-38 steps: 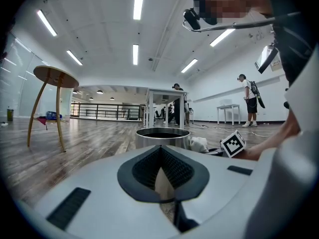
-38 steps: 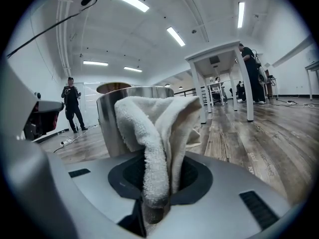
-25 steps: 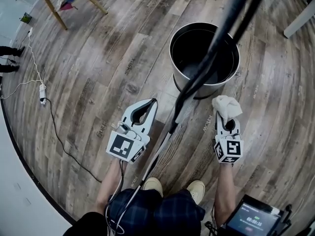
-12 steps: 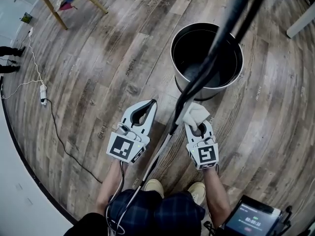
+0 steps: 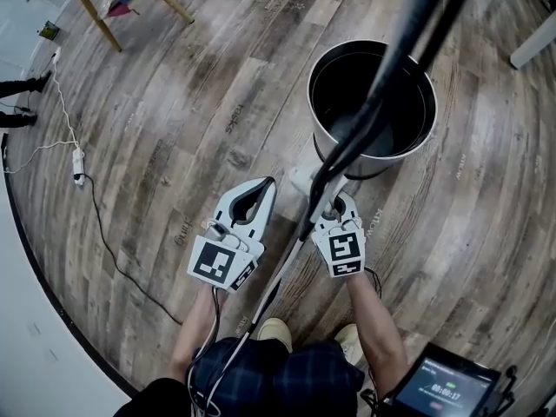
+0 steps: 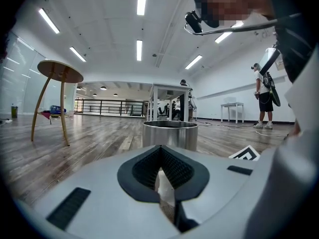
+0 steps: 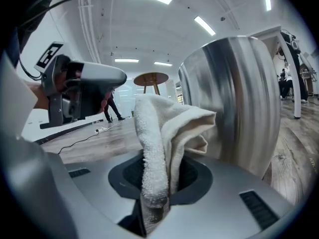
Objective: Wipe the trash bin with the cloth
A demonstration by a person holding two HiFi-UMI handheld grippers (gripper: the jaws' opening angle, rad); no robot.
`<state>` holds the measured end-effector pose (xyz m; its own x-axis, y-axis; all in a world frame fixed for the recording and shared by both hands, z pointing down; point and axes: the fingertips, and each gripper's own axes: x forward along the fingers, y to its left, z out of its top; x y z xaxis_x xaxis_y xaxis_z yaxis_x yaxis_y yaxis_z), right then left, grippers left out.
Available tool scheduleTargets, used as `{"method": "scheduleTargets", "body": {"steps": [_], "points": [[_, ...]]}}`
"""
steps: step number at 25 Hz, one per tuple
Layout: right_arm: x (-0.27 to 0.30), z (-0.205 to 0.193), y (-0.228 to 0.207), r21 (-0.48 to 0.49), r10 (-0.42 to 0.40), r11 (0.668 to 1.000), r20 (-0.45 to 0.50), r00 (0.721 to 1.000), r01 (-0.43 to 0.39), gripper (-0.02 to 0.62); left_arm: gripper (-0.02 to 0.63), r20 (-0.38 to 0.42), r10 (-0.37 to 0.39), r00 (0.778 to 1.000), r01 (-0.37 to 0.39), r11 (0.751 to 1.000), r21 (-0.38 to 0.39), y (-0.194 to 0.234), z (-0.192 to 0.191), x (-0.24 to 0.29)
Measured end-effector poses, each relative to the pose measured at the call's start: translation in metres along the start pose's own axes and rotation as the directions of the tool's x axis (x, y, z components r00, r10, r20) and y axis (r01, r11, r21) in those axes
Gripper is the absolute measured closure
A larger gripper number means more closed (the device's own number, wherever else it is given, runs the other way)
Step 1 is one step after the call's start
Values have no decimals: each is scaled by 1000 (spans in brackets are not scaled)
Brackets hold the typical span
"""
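A round steel trash bin point(image 5: 373, 102) stands open on the wood floor; its wall fills the right of the right gripper view point(image 7: 239, 103). My right gripper point(image 5: 333, 205) is shut on a white cloth point(image 5: 304, 179), which lies against the bin's lower near-left wall. In its own view the cloth point(image 7: 164, 138) stands bunched up out of the right gripper point(image 7: 157, 193), right beside the steel. My left gripper point(image 5: 263, 187) hovers to the left, shut and holding nothing. From the left gripper point(image 6: 160, 171) the bin point(image 6: 170, 133) shows straight ahead, a short way off.
A dark cable point(image 5: 382, 85) hangs across the head view over the bin. A wooden table point(image 6: 60, 73) stands far left, its legs point(image 5: 95, 11) at top left. A white cord and power strip point(image 5: 76, 165) lie left. A screen point(image 5: 443, 385) sits bottom right. A person point(image 6: 264, 96) stands far off.
My right gripper has carried the cloth leftward along the bin's near side, from its right front to its left front. The left gripper has stayed where it was.
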<state>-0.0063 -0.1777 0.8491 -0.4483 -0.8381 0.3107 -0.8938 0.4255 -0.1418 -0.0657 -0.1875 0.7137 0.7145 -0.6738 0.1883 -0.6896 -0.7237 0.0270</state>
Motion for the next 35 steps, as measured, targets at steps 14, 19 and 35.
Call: {"method": "scheduleTargets", "body": {"steps": [14,19,35], "points": [[35,-16,-29,9,-73,997,-88,993,74,505,609,6,2,1000,-2,1000,-6,1,4,-2],[27,-26,-43,12,-111,994,-105,988,113,506,609,6,6,1000,-6,1000,-9,3,3,-3],[-60,-36,-110,69,-299,951,-27,954,300,506,609,-2,10,1000,-10,1000,0,1,4,-3]]}}
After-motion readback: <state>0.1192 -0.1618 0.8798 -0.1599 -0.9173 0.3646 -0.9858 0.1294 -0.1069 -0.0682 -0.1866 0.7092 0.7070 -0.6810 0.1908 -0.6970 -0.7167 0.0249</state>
